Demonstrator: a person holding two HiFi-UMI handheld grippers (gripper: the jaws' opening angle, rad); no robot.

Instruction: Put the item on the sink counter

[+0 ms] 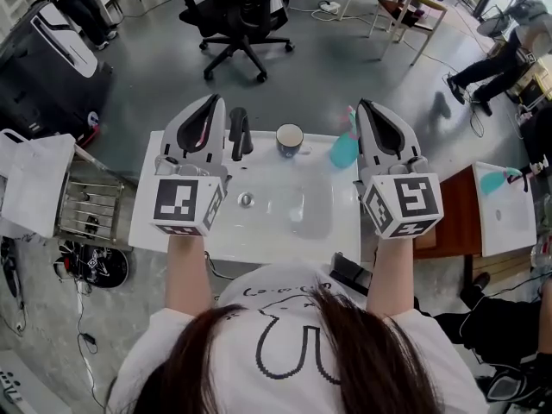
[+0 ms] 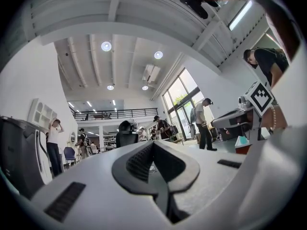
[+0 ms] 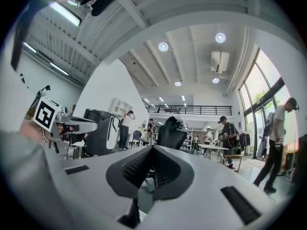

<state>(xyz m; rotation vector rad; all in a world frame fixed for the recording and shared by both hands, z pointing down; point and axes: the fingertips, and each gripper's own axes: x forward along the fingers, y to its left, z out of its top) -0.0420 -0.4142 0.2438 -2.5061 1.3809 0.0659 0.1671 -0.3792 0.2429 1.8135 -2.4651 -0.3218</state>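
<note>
The teal bottle [image 1: 344,149] is standing at the far right corner of the white sink table [image 1: 259,235]. It looks upright, with its paler top pointing away from the person. I am taking it to be the task's item, though the task sentence does not name one. If so, it is already resting on the table and nothing is left to carry.

The right tool [image 1: 368,108] is hovering just right of the bottle, partly covering its near side, with its jaws together and nothing between them. The left tool [image 1: 213,102] is hanging over the table's far left part, also with its jaws together and gripping nothing. Both are pointing away from the person, roughly level.

The bottle is lying just left of the right tool's tip and well apart from the left tool, so the right hand is by far the nearer. Any grasp would call for that tool to spread its jaws and shift left across the bottle's upright axis.

On this table I am counting one teal bottle, one mug [image 1: 290,138] at the middle of the far edge, and one black faucet [image 1: 240,133] left of the mug. A second white table [image 1: 509,222] is standing well off to the right, carrying one more teal thing [image 1: 494,180] too small to name.
</note>
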